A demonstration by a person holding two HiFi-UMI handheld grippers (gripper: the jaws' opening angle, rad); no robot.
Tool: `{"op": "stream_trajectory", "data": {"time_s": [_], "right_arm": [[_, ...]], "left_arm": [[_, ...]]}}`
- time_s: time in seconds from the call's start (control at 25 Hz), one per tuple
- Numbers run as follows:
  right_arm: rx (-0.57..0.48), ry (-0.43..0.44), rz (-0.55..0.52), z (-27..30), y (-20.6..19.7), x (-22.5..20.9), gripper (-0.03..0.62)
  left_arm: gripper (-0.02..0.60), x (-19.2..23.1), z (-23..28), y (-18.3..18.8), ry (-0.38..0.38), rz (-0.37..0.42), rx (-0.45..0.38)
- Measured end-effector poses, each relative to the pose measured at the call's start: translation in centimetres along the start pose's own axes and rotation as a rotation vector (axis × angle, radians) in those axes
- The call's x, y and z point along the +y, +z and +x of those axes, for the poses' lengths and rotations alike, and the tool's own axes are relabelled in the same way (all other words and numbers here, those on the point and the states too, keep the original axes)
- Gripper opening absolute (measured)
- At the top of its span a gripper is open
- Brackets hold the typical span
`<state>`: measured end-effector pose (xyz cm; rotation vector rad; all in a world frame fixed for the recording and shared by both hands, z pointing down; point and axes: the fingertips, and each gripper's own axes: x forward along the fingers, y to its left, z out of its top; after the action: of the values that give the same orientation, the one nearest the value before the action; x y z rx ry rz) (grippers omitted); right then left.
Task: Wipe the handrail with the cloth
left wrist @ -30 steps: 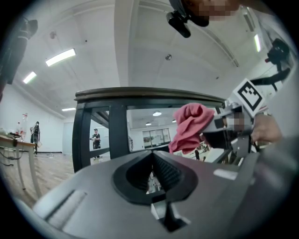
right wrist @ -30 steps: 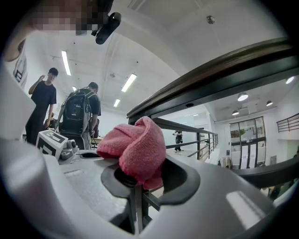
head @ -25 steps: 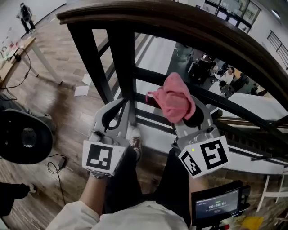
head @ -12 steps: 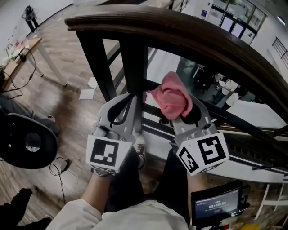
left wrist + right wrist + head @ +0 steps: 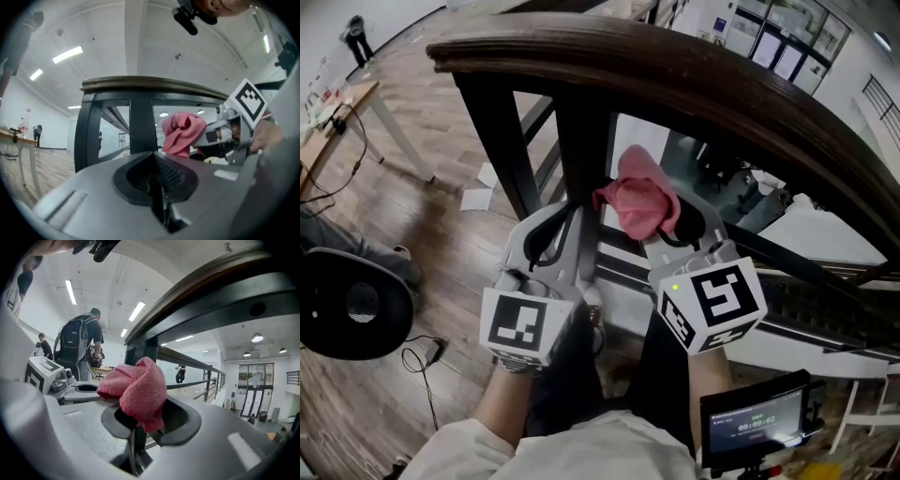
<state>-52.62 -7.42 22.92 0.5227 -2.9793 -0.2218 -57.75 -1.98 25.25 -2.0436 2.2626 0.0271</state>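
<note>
Head view is showing the right gripper point(image 5: 656, 234) pinching the bunched pink cloth point(image 5: 639, 199) just below the handrail point(image 5: 694, 84), not touching it, while the left gripper point(image 5: 574, 220) is sitting clenched on nothing. With only a lower fold being held, the cloth is risking slipping out once dragging along the wood.

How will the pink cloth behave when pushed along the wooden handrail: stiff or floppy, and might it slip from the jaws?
Probably floppy: the pink cloth bunches in soft folds above the right gripper. Likely light, since a pinch at its lower end holds it up. Its knitted surface may drag on the handrail, so it could pull loose.
</note>
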Motion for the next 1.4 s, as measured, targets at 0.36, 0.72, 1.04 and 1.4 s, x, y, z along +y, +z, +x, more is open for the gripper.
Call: {"op": "stream_trajectory", "data": {"time_s": [0.36,0.72,1.04,1.4], "right_arm": [[0.132,-0.064,-0.035,1.1,-1.3,0.5,0.109],[0.124,-0.059,0.072,0.2,-2.2,-0.1,0.109],[0.156,-0.034,0.016,0.5,-2.4,0.5,0.117],[0.173,-0.008,0.000,0.4,-2.6,0.7,0.126]], "left_arm": [[0.009,-1.8,-0.3,0.8,-0.058,-0.006,-0.070],[0.009,-4.4,0.5,4.6,-0.242,0.026,-0.165],[0.008,-4.6,2.7,2.7,-0.289,0.030,-0.028],[0.008,-3.4,4.1,-0.4,-0.242,0.105,0.070]]}}
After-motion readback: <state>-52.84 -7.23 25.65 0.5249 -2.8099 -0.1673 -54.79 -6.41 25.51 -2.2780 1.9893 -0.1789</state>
